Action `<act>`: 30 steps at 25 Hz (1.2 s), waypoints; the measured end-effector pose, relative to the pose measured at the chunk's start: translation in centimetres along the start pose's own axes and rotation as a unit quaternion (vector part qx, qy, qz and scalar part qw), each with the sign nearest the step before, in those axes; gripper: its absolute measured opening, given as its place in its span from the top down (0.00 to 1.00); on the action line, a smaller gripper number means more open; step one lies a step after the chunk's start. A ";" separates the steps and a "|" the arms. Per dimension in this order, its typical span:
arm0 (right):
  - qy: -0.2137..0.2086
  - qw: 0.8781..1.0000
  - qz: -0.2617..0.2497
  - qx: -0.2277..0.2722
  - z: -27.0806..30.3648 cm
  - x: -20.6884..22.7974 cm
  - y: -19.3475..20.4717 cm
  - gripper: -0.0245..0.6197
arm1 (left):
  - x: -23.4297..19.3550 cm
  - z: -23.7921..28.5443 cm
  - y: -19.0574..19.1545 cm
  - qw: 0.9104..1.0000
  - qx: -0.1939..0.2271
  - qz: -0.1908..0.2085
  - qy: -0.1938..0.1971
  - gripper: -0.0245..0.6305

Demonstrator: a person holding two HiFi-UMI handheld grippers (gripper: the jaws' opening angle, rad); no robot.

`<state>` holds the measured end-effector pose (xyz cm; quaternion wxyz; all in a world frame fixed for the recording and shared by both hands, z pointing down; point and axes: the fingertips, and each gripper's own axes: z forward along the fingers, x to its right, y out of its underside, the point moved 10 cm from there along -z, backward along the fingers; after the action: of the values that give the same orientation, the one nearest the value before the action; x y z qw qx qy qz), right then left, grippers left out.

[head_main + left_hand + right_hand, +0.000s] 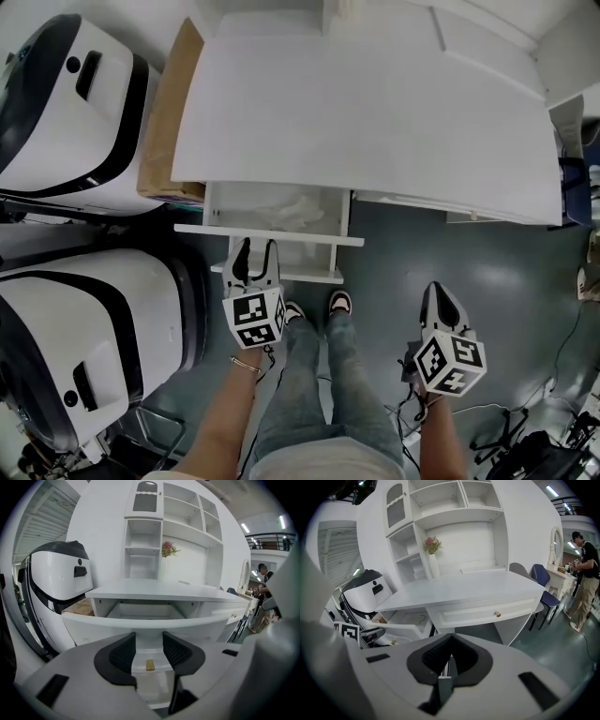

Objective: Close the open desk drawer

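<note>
Desk: white, flat top, with a shelf unit above it in the left gripper view.

Open drawer: upper drawer at the desk's left end, pulled well out from under the top. Its white interior is exposed and holds a pale crumpled item.

Lower drawer: directly beneath, its front standing further out than the upper one. It carries a small brass knob.

Left gripper: held at the lower drawer front with the jaws apart. In the left gripper view the brass knob sits in the gap between the two dark pads; contact with the knob cannot be told.

Right gripper: held over the grey floor, well apart from the drawers to the person's right. Jaws together, nothing between them.

Centre drawer: closed, with a round knob.

White-and-black machines: two large units left of the desk.

Cardboard panel: stands between the upper machine and the desk edge.

Person: legs in jeans, shoes just beside the lower drawer.

Bystander: stands far right near a second table
</note>
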<state>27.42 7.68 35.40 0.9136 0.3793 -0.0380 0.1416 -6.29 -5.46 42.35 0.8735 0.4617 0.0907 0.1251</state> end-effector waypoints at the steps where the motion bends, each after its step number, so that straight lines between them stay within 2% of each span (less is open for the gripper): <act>1: 0.002 1.000 0.002 0.001 -0.1 0.2 -0.1 0.95 | 0.0 0.3 -0.2 1.000 0.001 0.001 0.000 0.68; 15: 0.037 0.999 0.031 0.003 -0.7 2.2 -0.5 0.95 | -0.1 5.2 -3.3 1.000 0.019 0.012 -0.003 0.68; 30: 0.032 0.999 0.022 -0.002 0.2 1.3 -1.0 0.95 | -0.1 7.6 -4.6 0.999 0.038 0.013 0.000 0.68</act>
<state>28.95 7.18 35.04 0.9118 0.3718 -0.0178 0.1735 -3.72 -13.95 42.80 0.8536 0.4959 0.0892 0.1324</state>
